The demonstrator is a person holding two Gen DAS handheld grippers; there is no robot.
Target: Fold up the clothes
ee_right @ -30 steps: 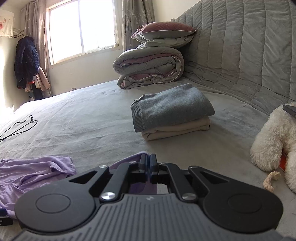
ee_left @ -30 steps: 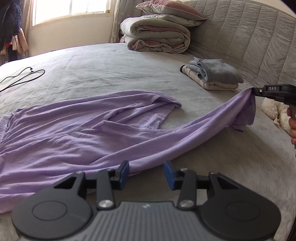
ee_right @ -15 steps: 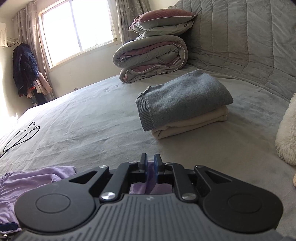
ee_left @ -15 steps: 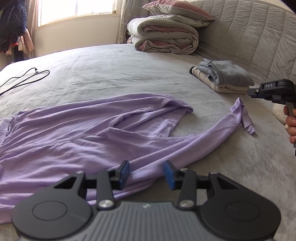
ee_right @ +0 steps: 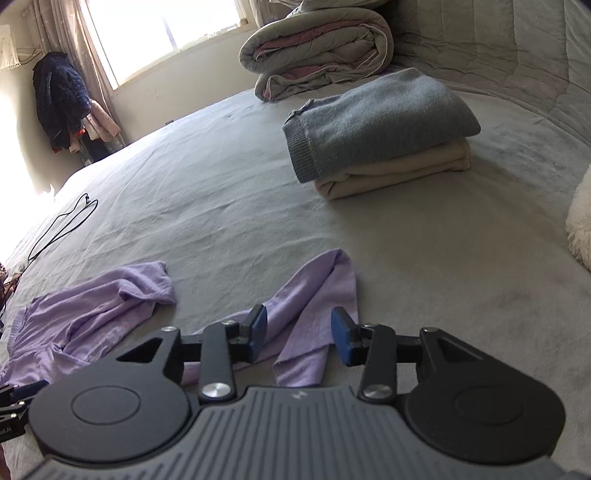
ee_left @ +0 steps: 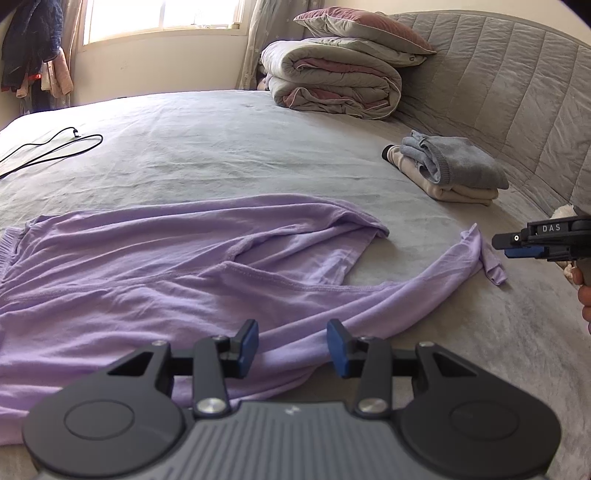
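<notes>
Closest to you, your left gripper [ee_left: 291,345] is spread wide with nothing between the blue pads, hovering right over the near edge of the lilac long-sleeve top [ee_left: 147,280]. The top is lying crumpled and only half flattened across the grey bed sheet [ee_left: 221,155], body to the left and one sleeve [ee_left: 436,273] stretched out to the right.

Your right gripper [ee_right: 298,334] is released too, jaws apart, sitting just above the cuff end of that sleeve [ee_right: 317,291], which lies loose on the sheet between and ahead of the pads. From the left camera you can see it side-on [ee_left: 517,245] just past the sleeve tip, not touching the fabric, with your hand [ee_left: 583,295] at the frame edge.

A bit further out, the other sleeve end [ee_right: 144,284] is bunched up on its own to the left.

Past that, a folded stack sits on the sheet well clear of the top: grey knit sweater [ee_right: 380,118] on top of a beige folded garment [ee_right: 399,170]. A fluffy white plush toy [ee_right: 580,229] pokes in from the right. A black cable [ee_left: 51,147] snakes over the far left of the bed.

At the back there's a rolled duvet [ee_left: 332,85] with a pillow [ee_left: 362,29] on top, against the quilted headboard [ee_left: 517,92], plus dark clothes hanging [ee_right: 61,96] by the window [ee_right: 166,33].
</notes>
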